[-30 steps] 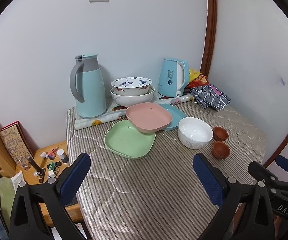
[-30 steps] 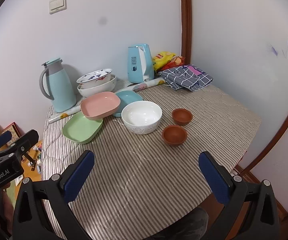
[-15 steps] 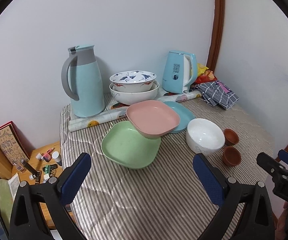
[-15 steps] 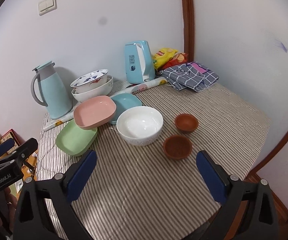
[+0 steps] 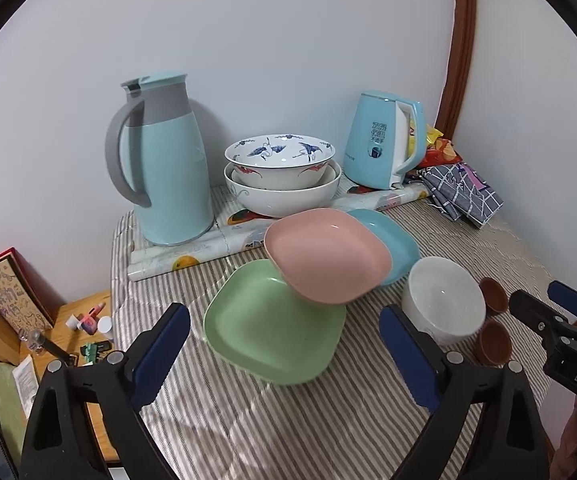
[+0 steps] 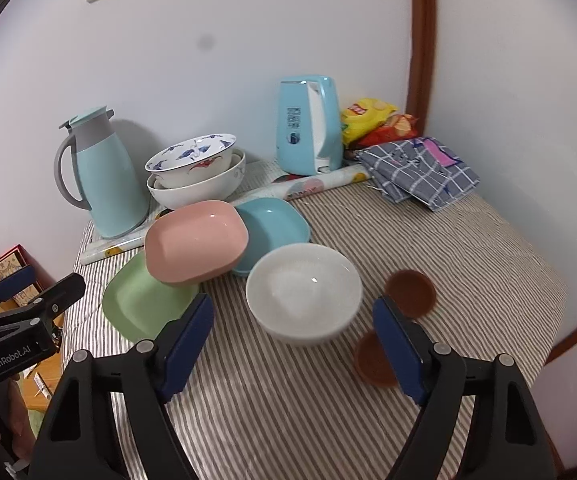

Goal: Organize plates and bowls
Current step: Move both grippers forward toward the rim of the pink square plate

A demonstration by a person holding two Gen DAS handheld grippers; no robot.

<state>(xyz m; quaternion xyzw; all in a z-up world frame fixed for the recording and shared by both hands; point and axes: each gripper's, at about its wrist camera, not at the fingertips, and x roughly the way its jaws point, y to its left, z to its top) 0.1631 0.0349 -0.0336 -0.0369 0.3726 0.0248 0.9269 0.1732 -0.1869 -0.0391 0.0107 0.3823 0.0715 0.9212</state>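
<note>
Left wrist view
Change: the dishes fill more of the picture than a second ago; the wall switch has left the top edge.
Left gripper [image 5: 284, 354]: points down at a slant over the striped cloth [image 5: 288, 424]; its jaws have just been closing a little, yet stand wide with nothing gripped; the near edge of the green plate [image 5: 266, 334] lies in line between them, untouched.
Plates: the pink plate [image 5: 326, 254] rests tilted across the green plate and the blue plate [image 5: 394, 240].
White bowl [image 5: 442, 300]: just right of the plates, beyond the right finger.
Brown cups [image 5: 494, 338]: two, beside the bowl, partly hidden.
Back row: thermos [image 5: 168, 164], stacked bowls [image 5: 280, 178], kettle [image 5: 384, 146], all upright by the wall.
Right gripper [image 5: 544, 306]: its tip enters at the right edge.

Right wrist view
Change: the white bowl sits nearer and lower than before; the fingers stand closer together.
Right gripper [image 6: 292, 344]: slants down over the cloth; its jaws have just been closing and remain apart, clamping nothing; the white bowl [image 6: 302, 290] lies in line between them, not touched.
Brown cups: one [image 6: 410, 286] above the right finger, one [image 6: 374, 362] partly behind it.
Plates: pink plate [image 6: 194, 240] leans over the green plate [image 6: 142, 304] and blue plate [image 6: 272, 228], left of the bowl.
Left gripper [image 6: 28, 284]: at the left edge, fingers parted.
Folded cloth [image 6: 420, 170]: at the back right.
</note>
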